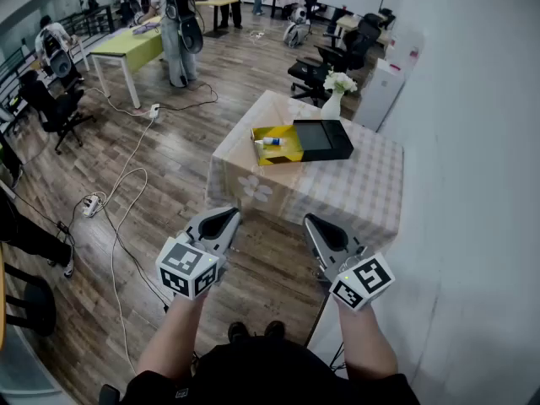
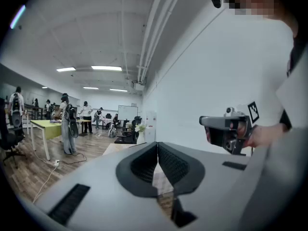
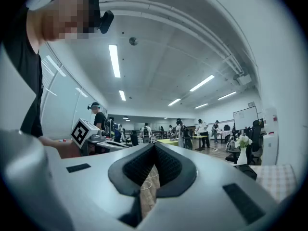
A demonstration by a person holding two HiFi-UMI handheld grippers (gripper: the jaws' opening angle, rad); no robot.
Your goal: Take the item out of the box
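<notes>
An open yellow box lies on the checked-cloth table, with its black lid beside it on the right. Inside the box lies a small white and blue item. Both grippers hang in the air in front of the table's near edge, well short of the box. My left gripper is shut with nothing between its pads. My right gripper is also shut and empty, its pads meeting at the tip. Each gripper view shows the other gripper to its side.
A white vase of flowers stands at the table's far edge. A white wall runs close along the right. Cables and a power strip lie on the wooden floor to the left. Office chairs, a green table and people are further back.
</notes>
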